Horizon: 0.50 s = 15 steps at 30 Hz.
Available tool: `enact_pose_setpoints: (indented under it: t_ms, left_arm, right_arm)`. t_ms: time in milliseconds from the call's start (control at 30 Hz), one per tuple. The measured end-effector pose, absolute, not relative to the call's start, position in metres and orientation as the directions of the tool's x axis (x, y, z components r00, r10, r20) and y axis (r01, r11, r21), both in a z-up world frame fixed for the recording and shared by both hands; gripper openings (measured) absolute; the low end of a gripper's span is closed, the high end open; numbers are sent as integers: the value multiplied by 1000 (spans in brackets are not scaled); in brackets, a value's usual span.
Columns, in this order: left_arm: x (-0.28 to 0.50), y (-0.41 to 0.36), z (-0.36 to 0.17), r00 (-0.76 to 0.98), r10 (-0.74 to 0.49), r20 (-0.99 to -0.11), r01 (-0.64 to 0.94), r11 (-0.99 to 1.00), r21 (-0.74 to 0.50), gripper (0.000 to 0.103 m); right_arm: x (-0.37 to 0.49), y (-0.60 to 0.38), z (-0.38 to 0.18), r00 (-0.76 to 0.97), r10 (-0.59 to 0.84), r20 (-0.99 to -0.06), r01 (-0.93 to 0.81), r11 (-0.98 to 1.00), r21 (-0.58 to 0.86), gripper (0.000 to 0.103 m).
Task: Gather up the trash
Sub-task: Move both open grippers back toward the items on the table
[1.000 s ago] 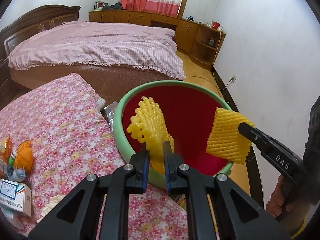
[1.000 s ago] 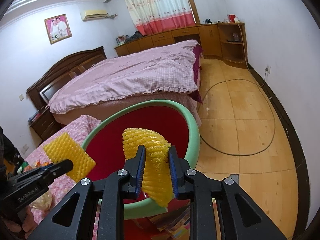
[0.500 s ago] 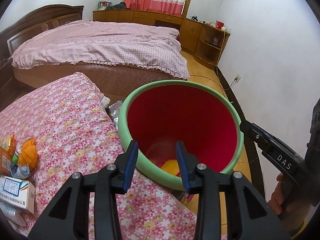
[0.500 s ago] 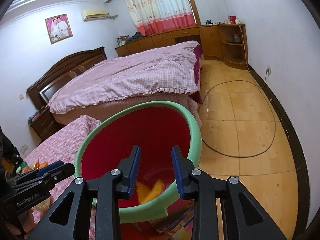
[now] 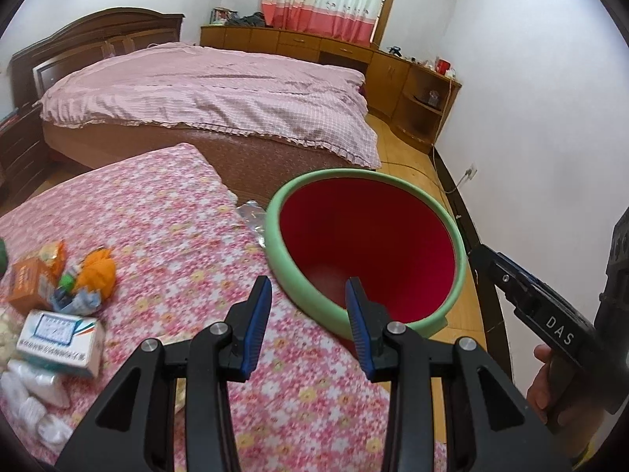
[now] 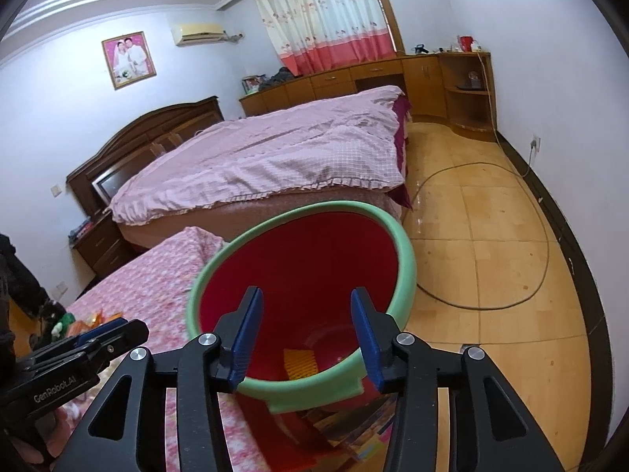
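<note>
Trash pile [image 5: 59, 306] at nine o'clock on the floral worktop [image 5: 165, 228]: orange wad, small cartons, white crumpled bits, all uncollected. Left tool [image 5: 308, 328] at six o'clock, released and empty, poised above the worktop edge just beside the bin [image 5: 365, 175]. Bin at centre, red inside with a green rim; yellow foam net [image 6: 299, 362] lying at the bottom, so partly done by the look of it. Right tool [image 6: 306, 340] released and empty over the rim. Bed [image 6: 283, 149] at twelve o'clock, cable [image 6: 542, 236] on the floor at three o'clock; neither in the way.
</note>
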<state>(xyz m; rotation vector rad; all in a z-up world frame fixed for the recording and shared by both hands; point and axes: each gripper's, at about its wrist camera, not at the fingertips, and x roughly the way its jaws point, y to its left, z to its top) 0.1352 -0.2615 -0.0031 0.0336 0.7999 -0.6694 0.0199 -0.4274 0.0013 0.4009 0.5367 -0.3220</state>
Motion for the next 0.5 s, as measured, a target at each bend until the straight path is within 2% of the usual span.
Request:
enact_pose_setpoints:
  t_ms: [500]
  left_arm:
    - [112, -184, 16, 597, -472, -649, 450, 866, -215, 39]
  right_arm:
    - [9, -380, 18, 837, -112, -536, 316, 898, 306, 54]
